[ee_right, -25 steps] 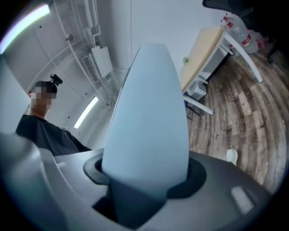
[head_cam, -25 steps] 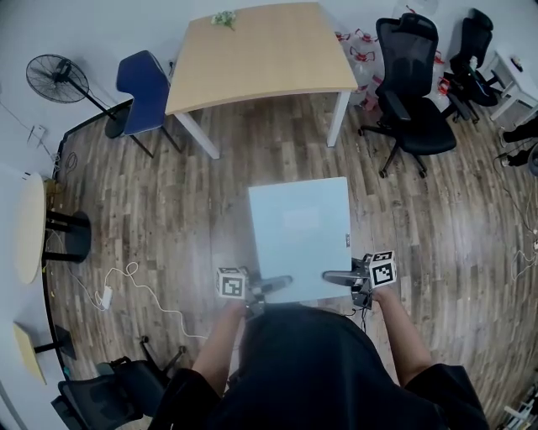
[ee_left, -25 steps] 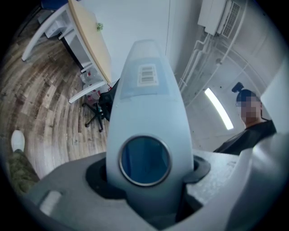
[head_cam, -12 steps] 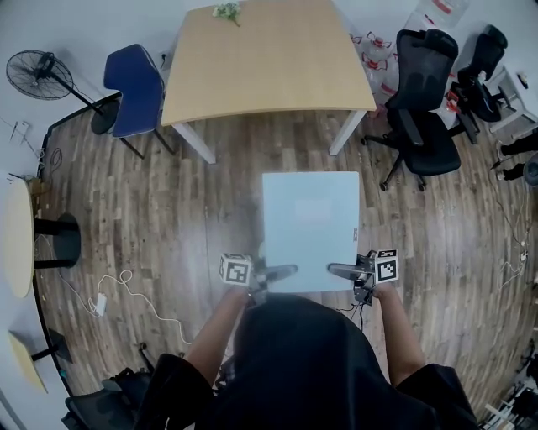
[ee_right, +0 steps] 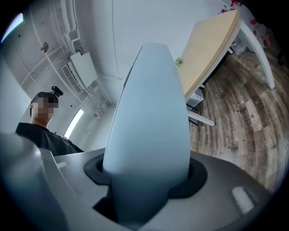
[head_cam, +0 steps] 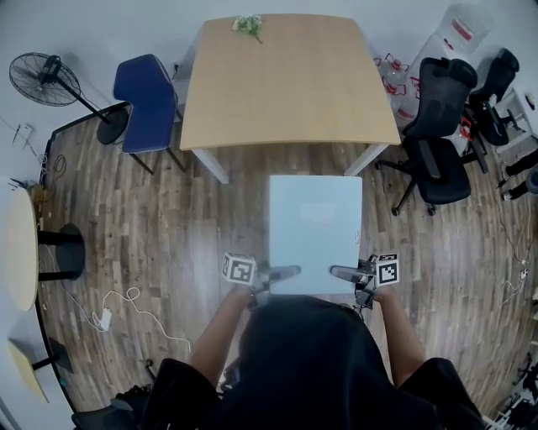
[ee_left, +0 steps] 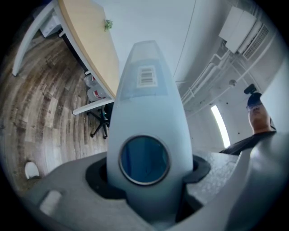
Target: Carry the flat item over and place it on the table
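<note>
Above the wooden floor [head_cam: 168, 218], just short of the counter [head_cam: 286, 84], the flat item [head_cam: 315, 227] hangs level, with the jaws of the left gripper [head_cam: 284, 273] and right gripper [head_cam: 338, 271] clenched on its near edge. Best, I judge, to hold it level, bring it forward over the counter, and lower it short of the green sprig [head_cam: 249, 25]. No container shows.

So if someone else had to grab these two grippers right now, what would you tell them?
Left gripper: shut on the near edge of the pale blue board, left side.
Right gripper: shut on the same edge, right side.
Board: held level above the wood floor, short of the wooden table.
Done: board lifted.
Left: carry it over the tabletop, set it down, release.
</note>
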A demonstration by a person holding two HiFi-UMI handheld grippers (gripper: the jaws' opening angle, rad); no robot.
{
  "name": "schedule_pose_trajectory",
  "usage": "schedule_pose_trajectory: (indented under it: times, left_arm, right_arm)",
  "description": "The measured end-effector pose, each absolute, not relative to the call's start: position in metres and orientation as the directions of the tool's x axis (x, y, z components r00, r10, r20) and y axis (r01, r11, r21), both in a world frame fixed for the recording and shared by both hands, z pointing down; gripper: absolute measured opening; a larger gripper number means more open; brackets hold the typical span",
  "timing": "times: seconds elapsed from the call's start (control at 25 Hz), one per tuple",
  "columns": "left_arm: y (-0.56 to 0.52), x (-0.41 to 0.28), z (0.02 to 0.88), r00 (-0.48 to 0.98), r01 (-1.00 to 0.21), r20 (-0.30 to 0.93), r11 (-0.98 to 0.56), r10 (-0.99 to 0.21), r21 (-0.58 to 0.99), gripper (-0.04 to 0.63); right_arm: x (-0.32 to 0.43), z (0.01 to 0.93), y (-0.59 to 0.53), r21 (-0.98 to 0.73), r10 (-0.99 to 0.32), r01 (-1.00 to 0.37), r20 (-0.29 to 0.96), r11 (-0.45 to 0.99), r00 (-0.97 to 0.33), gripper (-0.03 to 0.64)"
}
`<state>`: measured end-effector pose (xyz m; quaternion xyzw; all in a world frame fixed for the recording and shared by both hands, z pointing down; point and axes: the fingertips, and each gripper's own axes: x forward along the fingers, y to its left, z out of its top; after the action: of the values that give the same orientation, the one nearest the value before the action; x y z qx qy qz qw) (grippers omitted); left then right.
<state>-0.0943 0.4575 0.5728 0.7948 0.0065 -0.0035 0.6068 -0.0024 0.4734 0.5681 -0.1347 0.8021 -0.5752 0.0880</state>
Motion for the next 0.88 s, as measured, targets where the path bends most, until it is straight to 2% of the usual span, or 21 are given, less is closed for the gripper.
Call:
schedule_pose_trajectory:
  times: [0.28,0.88]
  left_arm:
    - [0.39,-0.128,0.57,1.0,0.021,-0.016,-0.267,0.02,0.964,0.325]
    - [0.276,-0.119,0.583,0.998,-0.039,0.025,-0.27,-0.054,0.962,0.326]
  right_arm:
    - [-0.037,0.564,0.406,-0.945,-0.328,-0.119,0.013,0.306,-0.945,0.29]
    - [-0.027,0.582,0.288,-0.951,-0.266,-0.071,-0.012,0.302,-0.964,0.29]
